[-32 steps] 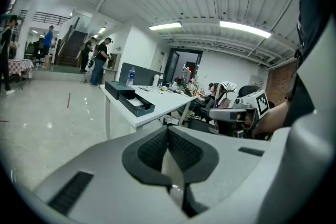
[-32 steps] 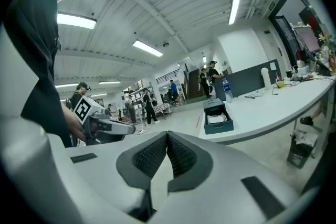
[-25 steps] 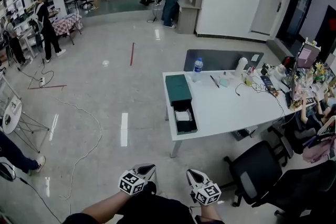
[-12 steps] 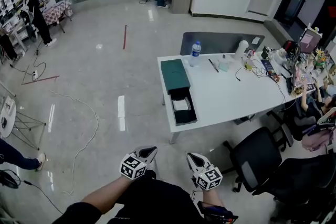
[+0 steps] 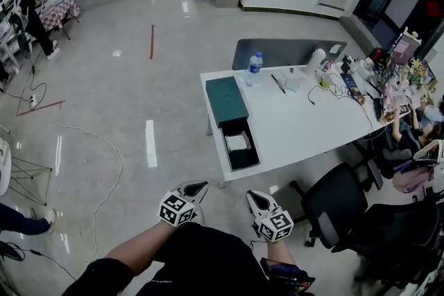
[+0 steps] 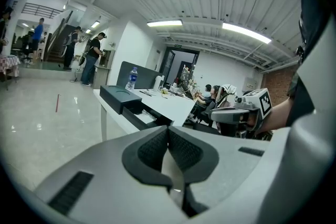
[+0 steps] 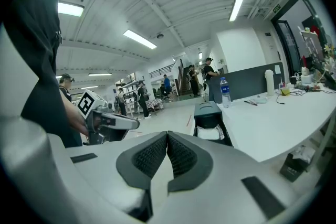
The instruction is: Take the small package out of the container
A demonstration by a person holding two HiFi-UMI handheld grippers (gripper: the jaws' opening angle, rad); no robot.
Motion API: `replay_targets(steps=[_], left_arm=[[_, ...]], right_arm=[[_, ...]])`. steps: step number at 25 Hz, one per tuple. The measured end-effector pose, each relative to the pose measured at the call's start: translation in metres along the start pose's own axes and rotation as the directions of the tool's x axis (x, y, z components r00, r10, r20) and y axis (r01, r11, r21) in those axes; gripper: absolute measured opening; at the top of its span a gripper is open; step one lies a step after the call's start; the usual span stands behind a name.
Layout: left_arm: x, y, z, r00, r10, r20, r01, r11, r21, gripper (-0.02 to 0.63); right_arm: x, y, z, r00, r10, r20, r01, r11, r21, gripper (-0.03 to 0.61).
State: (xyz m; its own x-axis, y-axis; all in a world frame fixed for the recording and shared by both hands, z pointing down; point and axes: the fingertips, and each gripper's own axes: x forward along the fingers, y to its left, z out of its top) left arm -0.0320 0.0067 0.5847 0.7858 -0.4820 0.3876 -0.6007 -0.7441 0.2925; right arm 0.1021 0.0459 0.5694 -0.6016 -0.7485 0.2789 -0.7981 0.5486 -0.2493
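Observation:
A dark green box container (image 5: 234,120) lies on the left end of a white table (image 5: 298,125), its drawer pulled out toward me. Inside the drawer rests a small white package (image 5: 236,142), also seen in the right gripper view as the package (image 7: 210,134). My left gripper (image 5: 196,188) and right gripper (image 5: 254,199) are held close to my body, well short of the table. Both are shut with pads touching and nothing between them. In the left gripper view the container (image 6: 126,101) shows ahead, with the right gripper (image 6: 239,115) beside it.
A water bottle (image 5: 254,66), pens, cables and desk clutter sit on the table's far part. Black office chairs (image 5: 331,205) stand at the table's near right. A cable (image 5: 104,163) runs over the glossy floor at left. People stand far off in the hall.
I have moved closer to the table; the container and drawer now sit nearer and more central in the head view. Both grippers stay shut near my body.

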Motion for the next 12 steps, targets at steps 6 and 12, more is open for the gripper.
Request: replay_targets(steps=[6, 12], left_arm=[[0.012, 0.026, 0.019, 0.999, -0.054, 0.001, 0.054, 0.998, 0.022, 0.009], [0.02, 0.049, 0.034, 0.996, -0.089, 0.005, 0.089, 0.995, 0.037, 0.009]], right_arm=[[0.024, -0.008, 0.015, 0.999, -0.046, 0.01, 0.046, 0.999, -0.001, 0.026], [0.046, -0.014, 0.029, 0.996, -0.085, 0.024, 0.085, 0.996, -0.008, 0.026]])
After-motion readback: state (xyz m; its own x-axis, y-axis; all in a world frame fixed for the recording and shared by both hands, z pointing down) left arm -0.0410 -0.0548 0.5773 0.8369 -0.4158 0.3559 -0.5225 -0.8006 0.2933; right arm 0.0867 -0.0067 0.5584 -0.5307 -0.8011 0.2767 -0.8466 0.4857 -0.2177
